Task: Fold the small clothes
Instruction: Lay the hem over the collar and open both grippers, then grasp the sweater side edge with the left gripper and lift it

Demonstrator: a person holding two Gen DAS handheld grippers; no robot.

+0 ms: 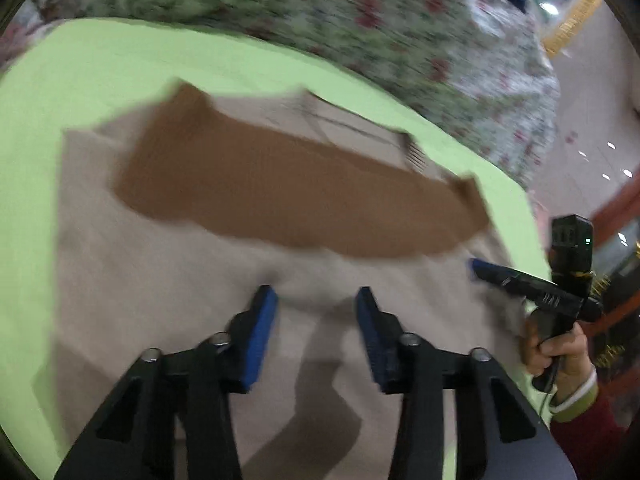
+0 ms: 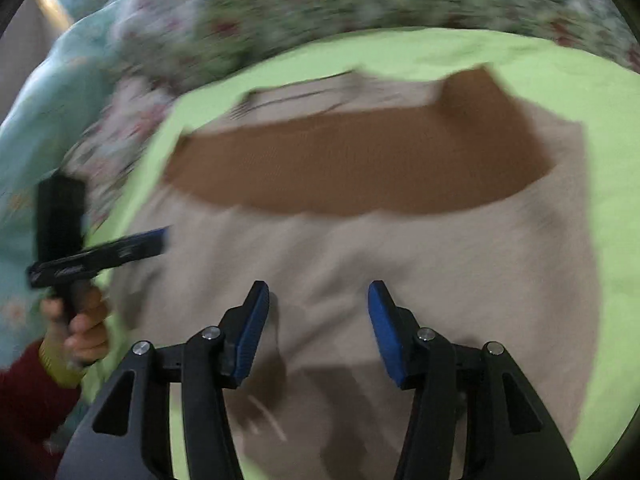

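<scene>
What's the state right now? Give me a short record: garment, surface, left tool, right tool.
garment: beige sweater with a brown band, lying flat, collar at the far side
surface: green sheet over a flowered cover
left tool: open, over the near part of the sweater, holding nothing
right tool: open, over the near part of the sweater, holding nothing
image: motion-blurred

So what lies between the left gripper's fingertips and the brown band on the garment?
Only bare beige cloth of the garment, seen in the left wrist view between the left gripper and the brown band.
</scene>
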